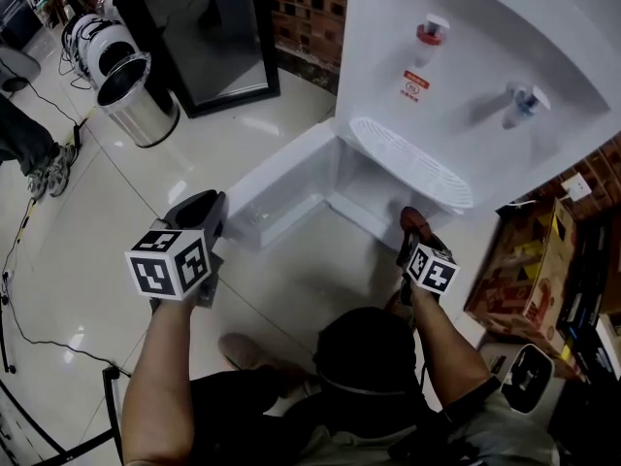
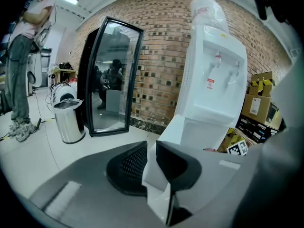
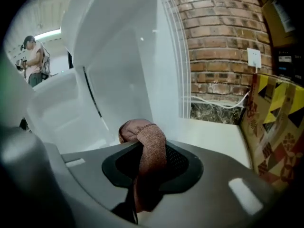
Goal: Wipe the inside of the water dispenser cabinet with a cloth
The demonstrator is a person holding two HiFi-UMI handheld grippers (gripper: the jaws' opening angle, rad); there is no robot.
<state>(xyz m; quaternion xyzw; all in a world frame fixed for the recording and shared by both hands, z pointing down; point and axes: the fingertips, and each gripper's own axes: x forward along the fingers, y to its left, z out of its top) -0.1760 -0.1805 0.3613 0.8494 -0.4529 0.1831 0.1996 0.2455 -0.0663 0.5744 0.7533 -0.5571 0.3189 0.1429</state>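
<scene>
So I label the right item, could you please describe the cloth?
Find the tall white water dispenser. At its open bottom cabinet, the right gripper pinches the cloth in its fingers. Its reddish-brown knit stands out against the white plastic around it.

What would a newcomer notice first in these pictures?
The tall white water dispenser fills the upper right of the head view, its cabinet door swung open to the left. In front of the open cabinet, the right gripper holds a reddish-brown cloth in its fingers; the left gripper grips the door's edge.
</scene>
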